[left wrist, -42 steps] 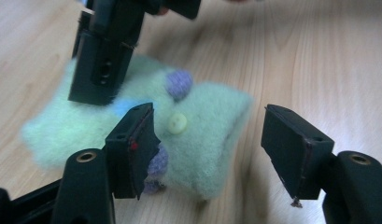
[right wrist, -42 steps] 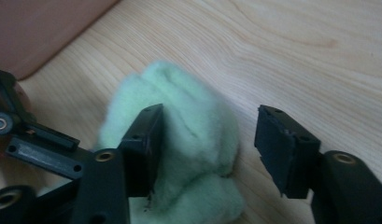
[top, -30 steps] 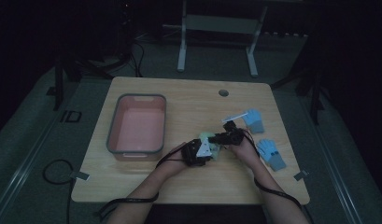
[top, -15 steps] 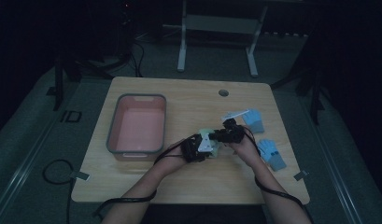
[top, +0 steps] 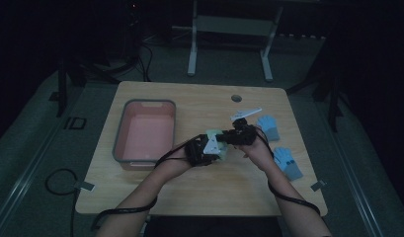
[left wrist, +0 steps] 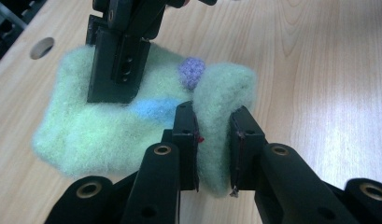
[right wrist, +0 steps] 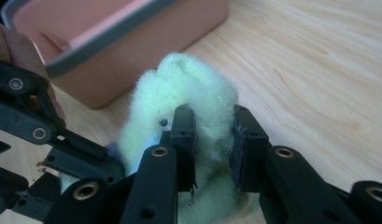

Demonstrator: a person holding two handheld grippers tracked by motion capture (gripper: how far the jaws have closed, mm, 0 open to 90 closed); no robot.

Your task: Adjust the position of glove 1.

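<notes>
Hand-held gripper [left wrist: 213, 140] on flat-lying green sock [left wrist: 109, 126]

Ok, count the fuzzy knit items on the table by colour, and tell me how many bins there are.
Green fuzzy item, pinched by both grippers: 1
Blue knit items, lying at the table's right side: 2
Pink bin: 1
Total: 4
</notes>
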